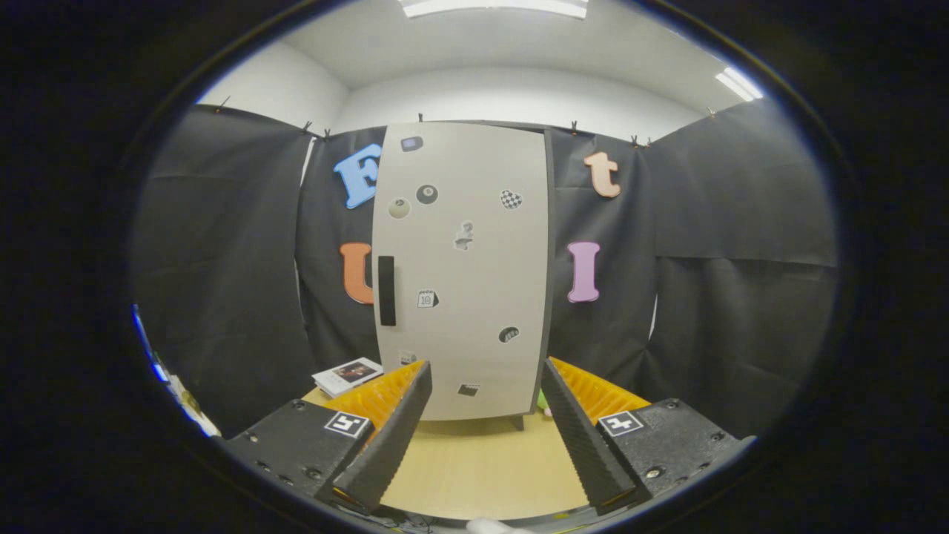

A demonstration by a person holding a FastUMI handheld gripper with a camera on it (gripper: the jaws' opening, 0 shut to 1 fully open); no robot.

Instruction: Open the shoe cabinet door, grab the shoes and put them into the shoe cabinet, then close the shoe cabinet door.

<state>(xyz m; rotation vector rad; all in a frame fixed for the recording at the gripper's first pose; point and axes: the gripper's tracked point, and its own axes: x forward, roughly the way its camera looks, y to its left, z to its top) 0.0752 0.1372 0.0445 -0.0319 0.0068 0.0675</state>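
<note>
A tall pale grey shoe cabinet (pixel 474 297) stands straight ahead on a light wooden table (pixel 482 460), its door shut. Several small stickers dot the door, and a black vertical handle (pixel 386 291) sits near its left edge. My gripper (pixel 485 386) is open, held a little back from the cabinet, with nothing between its fingers. The cabinet's lower part shows in the gap between the fingers. A small green thing (pixel 543 403) peeks out beside the cabinet's bottom right corner; I cannot tell what it is.
A small booklet or box (pixel 347 375) lies on the table to the left of the cabinet, just beyond the left finger. Black cloth walls close in the booth behind and on both sides.
</note>
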